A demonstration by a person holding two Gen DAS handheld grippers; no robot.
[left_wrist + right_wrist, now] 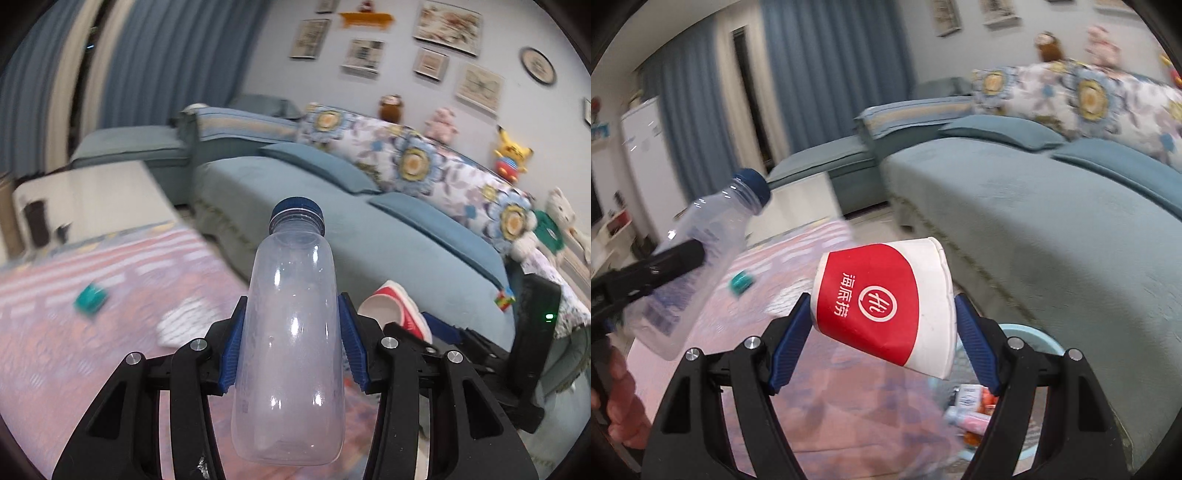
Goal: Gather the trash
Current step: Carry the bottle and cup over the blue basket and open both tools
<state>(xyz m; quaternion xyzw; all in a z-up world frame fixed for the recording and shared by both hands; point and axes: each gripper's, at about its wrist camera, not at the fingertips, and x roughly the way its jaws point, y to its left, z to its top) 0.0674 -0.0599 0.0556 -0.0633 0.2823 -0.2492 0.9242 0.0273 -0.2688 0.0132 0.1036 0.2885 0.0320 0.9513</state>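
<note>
Nearest my left-hand lens, a clear, empty plastic bottle with a dark blue screw cap (291, 332) stands clamped between the blue ribbed pads of my left gripper (291, 339), its long axis running forward and away from me along the fingers, cap leading. My right gripper (882, 325) is likewise clenched, on a crushed red-and-white paper cup (886, 306) held crosswise, mouth to the right and base to the left. Both pieces of trash are off the floor and in my hands. What the drop appears to turn on lies low in the right wrist view: a pale blue round bin (1039, 334), already holding wrappers, sits just below and beyond the cup, beside the teal fabric sofa (1052, 221). The right hand looks the nearer to it; the bottle hangs off to that hand's left. The sofa's front edge hems in the bin's right side, while the pink patterned rug (55, 350) leaves open room to the left. Still on that rug are a small teal object (89, 300) and a white crumpled piece (184, 321), both blurred.
</note>
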